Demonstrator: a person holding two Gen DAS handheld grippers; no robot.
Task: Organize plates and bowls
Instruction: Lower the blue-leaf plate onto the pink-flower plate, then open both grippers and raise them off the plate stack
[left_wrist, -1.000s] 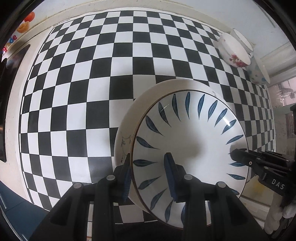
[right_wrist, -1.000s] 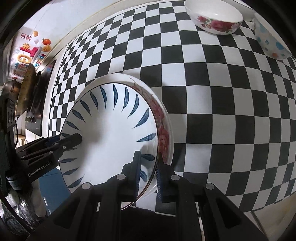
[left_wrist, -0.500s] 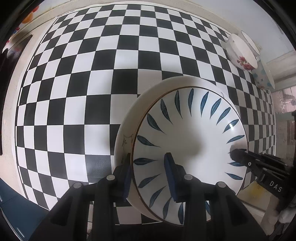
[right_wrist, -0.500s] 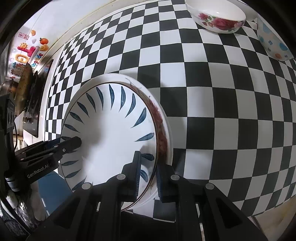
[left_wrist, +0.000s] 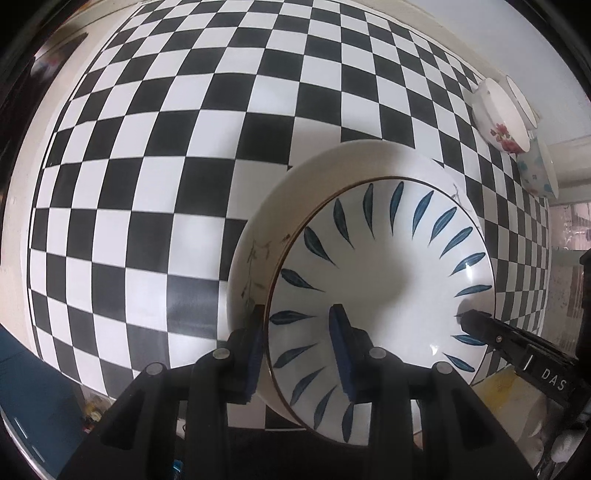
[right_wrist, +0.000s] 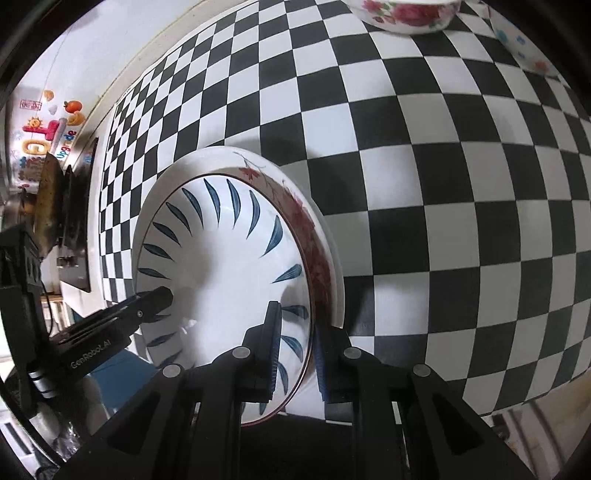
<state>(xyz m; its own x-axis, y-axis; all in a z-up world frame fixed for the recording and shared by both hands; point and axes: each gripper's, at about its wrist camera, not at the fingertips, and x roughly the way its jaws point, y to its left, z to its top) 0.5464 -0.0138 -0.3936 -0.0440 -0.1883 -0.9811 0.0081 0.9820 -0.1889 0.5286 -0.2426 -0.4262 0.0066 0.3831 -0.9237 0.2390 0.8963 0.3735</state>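
While both of my grippers are still clamping the stacked plates, the checkered table (left_wrist: 155, 192) is sitting lower and wider in both views than a second ago, and the bowls are sliding toward the frame edges. My left gripper (left_wrist: 297, 345) is pinching the near rim of the leaf-pattern plate (left_wrist: 380, 273), one blue-padded finger under the rim and the other on the plate's face. My right gripper (right_wrist: 295, 347) is pinching the opposite rim of the same plate (right_wrist: 221, 266), its fingers nearly pressed together around the thin edge. That plate is glossy white ceramic, round, ringed with dark blue leaf strokes and a brown edge line, and is nesting in a larger white plate (left_wrist: 258, 236) showing faint twig marks on one side and red floral print (right_wrist: 310, 236) on the other. A rose-printed bowl (left_wrist: 498, 118) and a blue-flowered bowl (left_wrist: 535, 170) are resting at the table's far corner. I am reading "DAS" on the right gripper's body and "GenRobot.AI" on the left's.
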